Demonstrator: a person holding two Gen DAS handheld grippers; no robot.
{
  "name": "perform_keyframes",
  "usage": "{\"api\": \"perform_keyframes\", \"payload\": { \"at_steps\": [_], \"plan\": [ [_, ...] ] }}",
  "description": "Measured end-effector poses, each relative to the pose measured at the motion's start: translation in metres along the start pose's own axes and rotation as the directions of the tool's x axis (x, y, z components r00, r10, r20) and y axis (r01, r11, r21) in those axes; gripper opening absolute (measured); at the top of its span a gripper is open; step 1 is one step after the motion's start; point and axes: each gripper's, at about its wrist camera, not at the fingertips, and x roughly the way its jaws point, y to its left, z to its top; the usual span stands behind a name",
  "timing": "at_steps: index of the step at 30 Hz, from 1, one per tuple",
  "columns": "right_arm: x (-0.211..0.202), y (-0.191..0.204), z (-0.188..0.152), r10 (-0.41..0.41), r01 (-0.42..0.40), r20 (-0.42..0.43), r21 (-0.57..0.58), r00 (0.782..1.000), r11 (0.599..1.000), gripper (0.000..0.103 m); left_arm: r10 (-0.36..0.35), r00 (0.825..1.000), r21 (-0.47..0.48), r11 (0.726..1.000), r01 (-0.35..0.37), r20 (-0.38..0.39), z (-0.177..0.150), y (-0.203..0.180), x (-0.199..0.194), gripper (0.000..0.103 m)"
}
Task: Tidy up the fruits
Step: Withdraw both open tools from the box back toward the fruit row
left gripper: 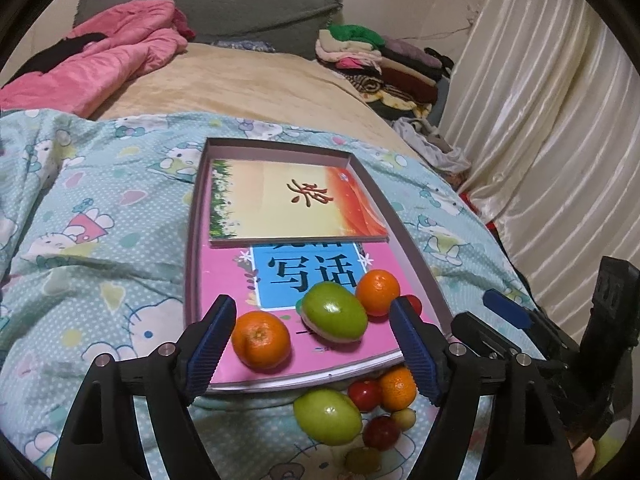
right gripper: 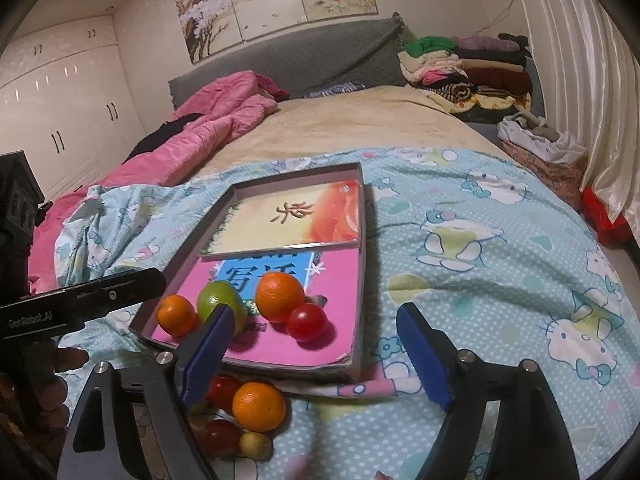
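A shallow box tray point(left gripper: 280, 150) point(right gripper: 363, 264) lies on the blue cartoon bedspread with two books inside. On the pink book sit an orange point(left gripper: 261, 340), a green fruit point(left gripper: 334, 312), a second orange point(left gripper: 377, 292) point(right gripper: 279, 296) and a red tomato point(right gripper: 306, 322). My left gripper point(left gripper: 311, 302) is open over the tray's near end, with the green fruit and the near orange between its fingers, unpressed. My right gripper point(right gripper: 314, 311) is open just above the tomato. Loose fruit lies on the bedspread in front of the tray: a green fruit point(left gripper: 327, 416), an orange point(right gripper: 258, 406), tomatoes and a small yellow one.
A pink quilt point(left gripper: 120, 52) is heaped at the far left of the bed. Folded clothes point(left gripper: 380, 60) are stacked at the far right by the grey headboard. Pale curtains point(left gripper: 540, 120) hang along the right side. White wardrobes point(right gripper: 60, 112) stand at the left.
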Motion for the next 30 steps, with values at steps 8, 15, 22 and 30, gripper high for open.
{"api": "perform_keyframes", "payload": {
  "at_steps": [8,15,22,30],
  "plan": [
    [-0.006,0.006,0.001,0.002,-0.001,0.016,-0.026,1.000,1.000,0.091,0.030,0.999,-0.008,1.000,-0.030,0.015,-0.001,0.002,-0.010,0.082],
    [-0.011,0.007,0.002,0.028,-0.027,0.029,-0.024,0.999,0.999,0.093,0.035,0.999,0.011,0.999,-0.036,0.018,-0.003,-0.003,-0.017,0.082],
    [-0.018,0.011,0.004,0.049,-0.048,0.053,-0.031,0.997,0.998,0.096,0.035,0.999,0.015,0.999,-0.036,0.027,-0.004,-0.004,-0.029,0.082],
    [-0.030,0.011,0.004,0.072,-0.071,0.078,-0.023,0.994,0.997,0.100,0.060,0.998,0.023,0.998,-0.061,0.037,-0.007,-0.004,-0.041,0.082]
  ]
}}
